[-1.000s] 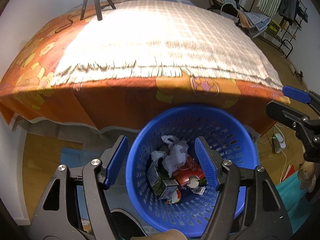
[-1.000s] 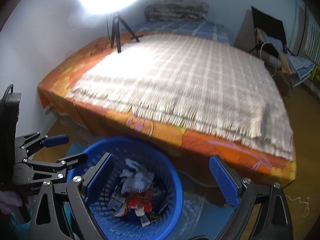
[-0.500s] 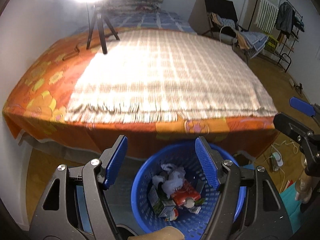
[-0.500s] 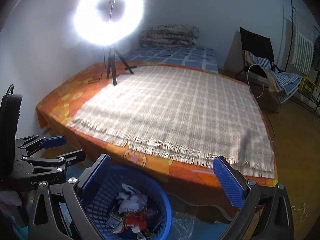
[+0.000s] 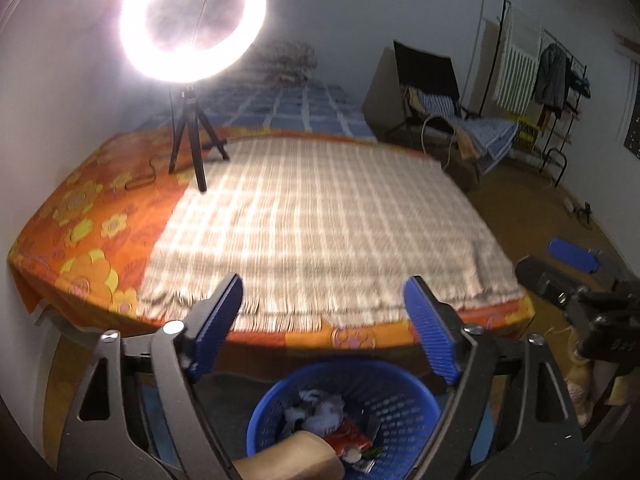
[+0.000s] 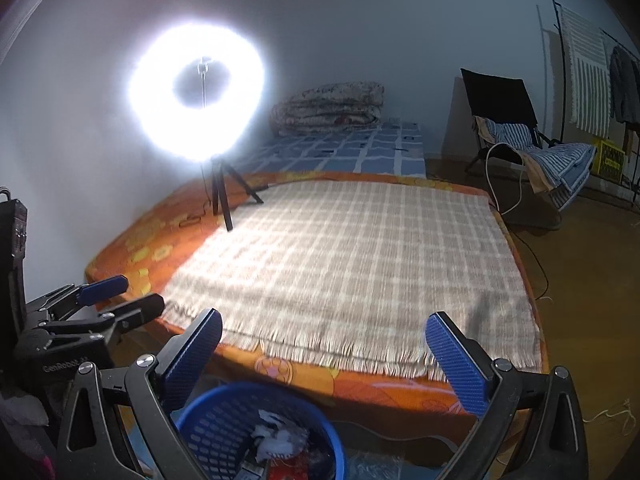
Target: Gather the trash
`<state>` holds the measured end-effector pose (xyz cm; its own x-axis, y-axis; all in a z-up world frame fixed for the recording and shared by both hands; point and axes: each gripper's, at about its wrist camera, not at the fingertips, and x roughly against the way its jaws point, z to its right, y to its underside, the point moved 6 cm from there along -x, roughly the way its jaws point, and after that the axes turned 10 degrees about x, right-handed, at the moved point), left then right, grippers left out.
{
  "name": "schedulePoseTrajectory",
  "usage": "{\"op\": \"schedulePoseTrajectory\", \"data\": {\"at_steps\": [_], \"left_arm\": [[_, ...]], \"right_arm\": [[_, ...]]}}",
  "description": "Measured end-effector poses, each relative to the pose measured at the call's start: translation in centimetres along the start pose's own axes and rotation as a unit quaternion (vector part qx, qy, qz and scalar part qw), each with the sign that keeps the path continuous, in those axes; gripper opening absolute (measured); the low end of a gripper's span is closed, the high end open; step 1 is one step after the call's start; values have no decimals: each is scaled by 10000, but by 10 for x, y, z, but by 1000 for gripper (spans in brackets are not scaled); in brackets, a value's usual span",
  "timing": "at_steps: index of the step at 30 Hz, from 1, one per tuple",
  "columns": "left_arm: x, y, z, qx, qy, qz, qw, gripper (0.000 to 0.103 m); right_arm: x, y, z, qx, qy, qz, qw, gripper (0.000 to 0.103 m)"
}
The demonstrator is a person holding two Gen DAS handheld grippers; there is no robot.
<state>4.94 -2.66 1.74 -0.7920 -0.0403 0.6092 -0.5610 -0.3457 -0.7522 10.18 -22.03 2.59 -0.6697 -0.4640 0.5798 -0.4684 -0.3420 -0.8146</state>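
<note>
One blue basket point(image 5: 404, 396) with trash point(image 5: 320, 410) is seen at the bottom centre. Two hand-held grippers, left point(image 5: 324, 336) and right point(image 6: 324, 360), are held released, both empty.

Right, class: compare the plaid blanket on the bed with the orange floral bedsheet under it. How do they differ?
The plaid blanket is beige and white checks; the orange floral bedsheet shows yellow flowers. The blanket has a fringed edge, while the bedsheet's edge is plain and drapes over the bed's side. The blanket covers only part of the bed; the bedsheet shows around it. Both lie flat, with no trash visible on them.
</note>
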Motion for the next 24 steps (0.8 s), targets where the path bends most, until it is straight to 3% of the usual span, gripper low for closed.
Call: {"op": "schedulePoseTrajectory", "data": {"at_steps": [2,8,14,24], "left_arm": [[7,-10,3,48,22,184,9998,100],[14,-29,12,-114,-165,552,9983,102],[4,-30,11,-167,-175,487,9985,102],[-18,-30,2,34,-227,307,9993,102]], "right_arm": [[1,-4,2,-21,-29,60,10000,103],[-2,-14,2,124,-81,257,9996,103],[-16,-12,8,248,97,337,9991,103],[-52,-7,24,-106,-46,91,9999,103]]}}
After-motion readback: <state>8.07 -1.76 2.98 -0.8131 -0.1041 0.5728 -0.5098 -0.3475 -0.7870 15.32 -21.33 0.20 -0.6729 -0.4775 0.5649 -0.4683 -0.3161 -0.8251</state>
